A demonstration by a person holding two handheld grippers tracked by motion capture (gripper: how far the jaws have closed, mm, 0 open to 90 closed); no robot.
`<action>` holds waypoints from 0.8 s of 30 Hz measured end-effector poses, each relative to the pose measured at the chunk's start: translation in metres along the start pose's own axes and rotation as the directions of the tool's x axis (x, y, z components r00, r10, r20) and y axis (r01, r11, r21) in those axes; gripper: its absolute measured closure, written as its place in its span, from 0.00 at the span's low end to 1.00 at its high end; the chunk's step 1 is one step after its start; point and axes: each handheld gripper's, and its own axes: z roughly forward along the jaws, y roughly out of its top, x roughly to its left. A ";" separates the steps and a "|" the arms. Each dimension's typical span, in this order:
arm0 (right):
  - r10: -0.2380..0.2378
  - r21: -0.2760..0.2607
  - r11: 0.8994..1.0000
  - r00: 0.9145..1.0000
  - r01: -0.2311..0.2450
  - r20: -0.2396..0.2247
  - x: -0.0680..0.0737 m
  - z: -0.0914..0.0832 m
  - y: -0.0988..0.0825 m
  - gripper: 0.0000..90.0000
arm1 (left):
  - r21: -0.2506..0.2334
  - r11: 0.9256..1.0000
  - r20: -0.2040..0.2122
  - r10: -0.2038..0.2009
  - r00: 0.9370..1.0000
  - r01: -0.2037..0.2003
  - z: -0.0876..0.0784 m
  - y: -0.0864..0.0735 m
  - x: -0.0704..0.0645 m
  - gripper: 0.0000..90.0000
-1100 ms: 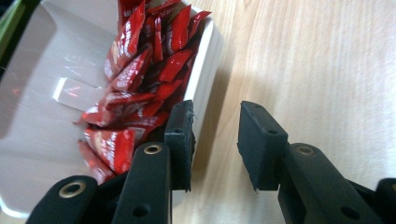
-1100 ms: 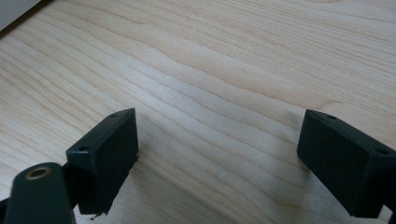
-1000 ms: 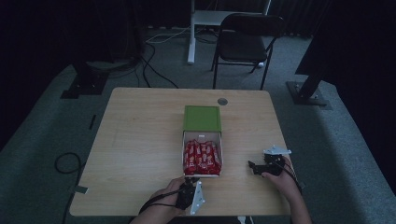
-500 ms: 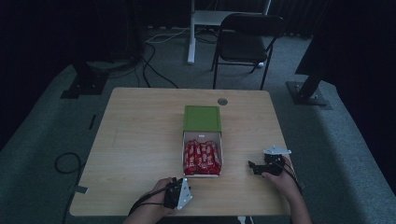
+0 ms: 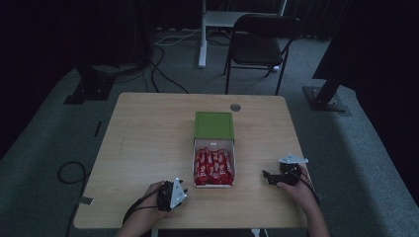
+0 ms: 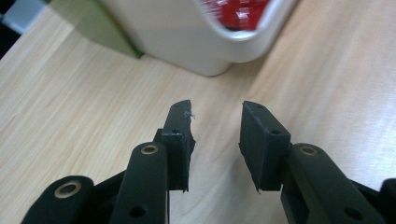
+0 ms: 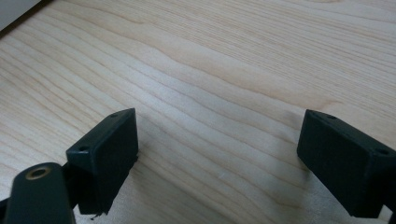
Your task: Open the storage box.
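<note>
We keep left gripper (image 6: pixel 215 122) beside white box (image 5: pixel 213 167) of red packets (image 5: pixel 214 164) at table (image 5: pixel 148 143) centre; jaws slightly apart, empty. Right gripper (image 7: pixel 219 154) wide apart, empty. We approach box rim slowly, squarely.

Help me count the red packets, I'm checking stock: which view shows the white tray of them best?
The high view: the white tray lies whole there, its red packets in rows beside the green lid. The left gripper view catches a blurred corner with a sliver of red. The right gripper view shows bare table.
</note>
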 end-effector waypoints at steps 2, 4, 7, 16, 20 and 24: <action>0.000 -0.001 1.000 1.000 0.000 0.000 0.000 0.000 0.000 0.13 | -0.016 0.999 -0.003 -0.030 1.000 0.030 0.000 -0.004 0.006 0.71; 0.000 0.000 1.000 1.000 0.000 0.000 0.000 0.000 0.000 0.13 | -0.024 0.998 -0.001 -0.062 0.998 0.062 0.001 -0.008 0.012 0.70; 0.000 0.001 1.000 1.000 0.000 0.000 0.000 0.000 0.000 0.13 | -0.029 0.994 -0.016 -0.106 0.994 0.105 0.003 -0.016 0.021 0.69; -0.001 0.000 1.000 1.000 0.001 0.000 0.000 0.000 0.000 0.13 | -0.068 0.971 -0.044 -0.231 0.972 0.228 0.009 -0.034 0.040 0.68; -0.001 0.000 1.000 1.000 0.001 0.000 0.000 0.000 0.000 0.13 | -0.092 0.958 -0.061 -0.276 0.959 0.270 0.010 -0.040 0.048 0.64; -0.001 0.001 1.000 1.000 0.001 0.000 0.000 0.000 0.000 0.13 | -0.093 0.945 -0.083 -0.320 0.944 0.312 0.010 -0.045 0.057 0.60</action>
